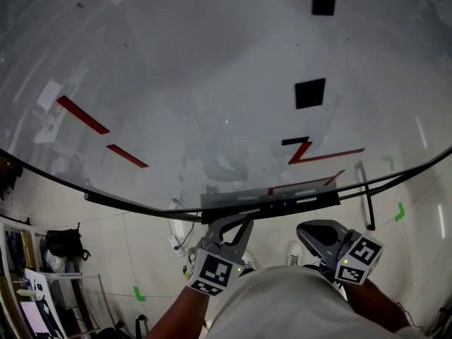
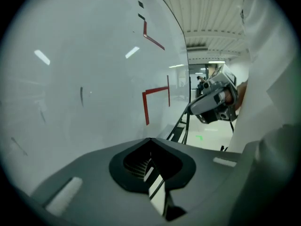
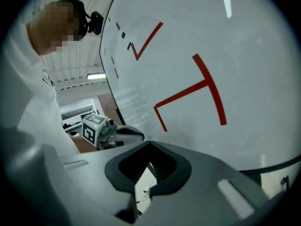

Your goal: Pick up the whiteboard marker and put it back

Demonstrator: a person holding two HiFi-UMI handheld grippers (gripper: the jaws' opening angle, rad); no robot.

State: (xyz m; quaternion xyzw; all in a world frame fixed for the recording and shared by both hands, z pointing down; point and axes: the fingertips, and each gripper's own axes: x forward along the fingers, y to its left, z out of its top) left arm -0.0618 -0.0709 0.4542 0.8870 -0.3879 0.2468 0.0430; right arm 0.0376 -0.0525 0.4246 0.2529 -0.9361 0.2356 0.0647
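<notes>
Whiteboard [image 1: 212,83]: far side, glossy white, with red strokes [image 1: 83,115] and black squares [image 1: 310,93].
Tray [image 1: 219,202]: dark, narrow, along the whiteboard's near edge. It carries pale oblongs [image 1: 248,198]; I cannot tell which is the marker.
Left gripper [image 1: 242,222], right gripper [image 1: 305,230]: grey jaws together, nothing between them, just near of the tray.

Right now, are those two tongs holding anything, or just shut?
Left tongs: closed, holding nothing.
Right tongs: closed, holding nothing.

Whiteboard [image 1: 212,83]: glossy, smooth, reflective. Left tool [image 2: 150,140], right tool [image 3: 150,144]: matt grey plastic. Shirt [image 1: 296,302]: white cloth.
</notes>
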